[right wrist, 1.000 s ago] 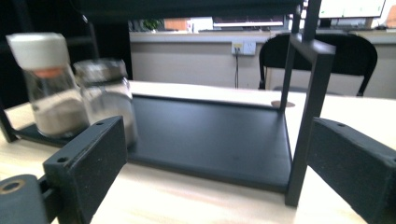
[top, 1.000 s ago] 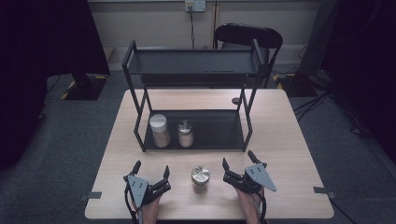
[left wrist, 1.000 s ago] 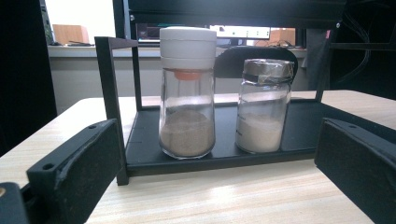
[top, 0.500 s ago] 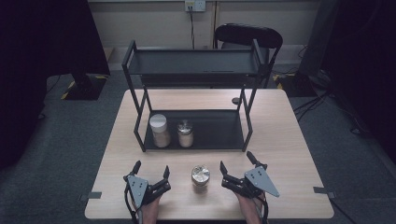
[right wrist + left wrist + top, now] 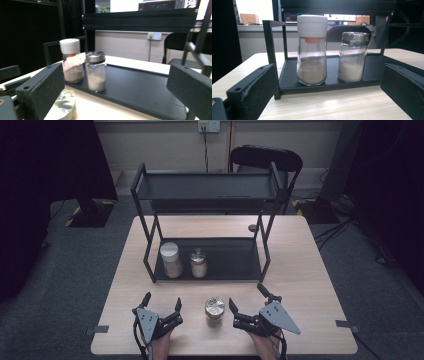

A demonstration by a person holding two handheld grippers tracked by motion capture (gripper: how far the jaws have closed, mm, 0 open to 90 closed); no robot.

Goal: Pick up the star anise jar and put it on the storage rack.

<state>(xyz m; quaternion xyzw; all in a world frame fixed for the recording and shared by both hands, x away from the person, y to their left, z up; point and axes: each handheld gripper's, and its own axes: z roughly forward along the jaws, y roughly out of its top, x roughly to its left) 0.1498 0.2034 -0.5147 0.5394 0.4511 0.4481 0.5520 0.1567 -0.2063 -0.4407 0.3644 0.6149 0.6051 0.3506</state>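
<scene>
beside the jar (image 5: 214,308) on the counter (image 5: 310,280), the right gripper (image 5: 248,307) has just been opening, nothing between its jaws; left gripper (image 5: 161,306) released, perhaps resting.

We find no readable text, label, brand or number on the jars (image 5: 312,50), rack (image 5: 207,257) or tabletop (image 5: 300,270).

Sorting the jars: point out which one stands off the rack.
The foil-topped jar stands on the table between both grippers; the other two stand on the rack's lower shelf.
</scene>
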